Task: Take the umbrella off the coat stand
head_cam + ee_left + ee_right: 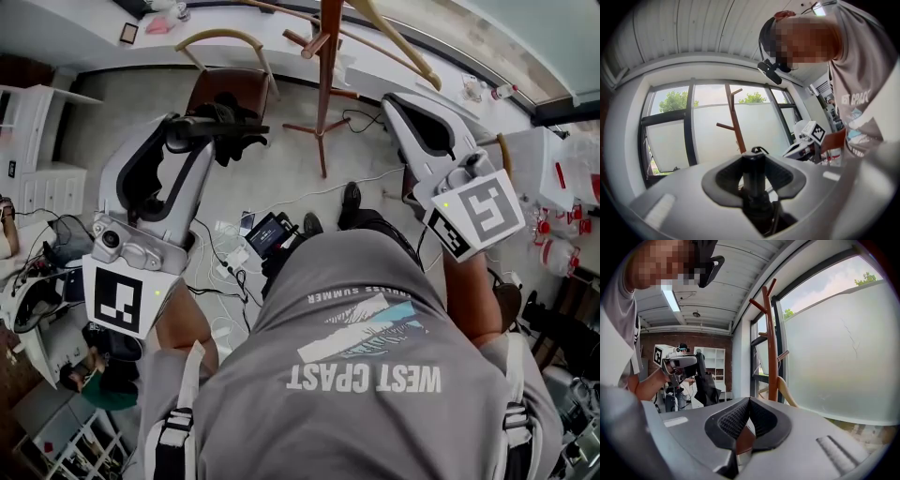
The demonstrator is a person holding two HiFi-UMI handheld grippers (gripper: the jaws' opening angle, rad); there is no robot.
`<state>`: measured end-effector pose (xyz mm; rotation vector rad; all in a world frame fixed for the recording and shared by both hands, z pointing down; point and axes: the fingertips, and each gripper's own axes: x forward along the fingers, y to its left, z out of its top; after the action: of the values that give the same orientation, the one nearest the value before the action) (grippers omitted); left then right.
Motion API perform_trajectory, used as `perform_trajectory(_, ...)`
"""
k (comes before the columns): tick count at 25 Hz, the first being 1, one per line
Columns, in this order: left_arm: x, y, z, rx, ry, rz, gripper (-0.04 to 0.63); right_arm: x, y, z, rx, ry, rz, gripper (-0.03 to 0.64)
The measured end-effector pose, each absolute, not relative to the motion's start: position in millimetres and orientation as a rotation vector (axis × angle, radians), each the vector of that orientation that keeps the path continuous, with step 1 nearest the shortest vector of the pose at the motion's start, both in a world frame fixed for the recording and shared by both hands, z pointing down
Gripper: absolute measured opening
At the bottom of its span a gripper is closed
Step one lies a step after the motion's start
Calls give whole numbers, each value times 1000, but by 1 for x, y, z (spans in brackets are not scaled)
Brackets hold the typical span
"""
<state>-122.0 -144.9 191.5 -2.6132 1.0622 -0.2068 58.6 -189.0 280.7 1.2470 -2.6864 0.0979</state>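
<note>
There are two hand-held grippers, one umbrella and one coat stand, and each gripper carries one cube with square markers. The left hand-held gripper (187, 129) has its jaws part-way closed and clamped on the umbrella (234, 136); in the left gripper view the dark pads press on either side of a black round shaft (753, 171) standing upright between them. The umbrella is black and folded, its cloth loosely bunched rather than strapped tight, and in the right gripper view it hangs as a dark limp bundle (707, 387) below that gripper. It is off the coat stand (325, 84), held in the air to the stand's left above the pale floor (281, 173). The stand is reddish-brown wood, a single upright post with short angled pegs. The right hand-held gripper (398, 105) has its jaws drawn together with nothing in them, to the right of the stand
</note>
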Motion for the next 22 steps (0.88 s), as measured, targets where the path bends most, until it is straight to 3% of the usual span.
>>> perform_trajectory(22, -101, -118, 193, -2653, 1042, -207, 143, 67, -173, 266, 1226, -2702, 48, 0)
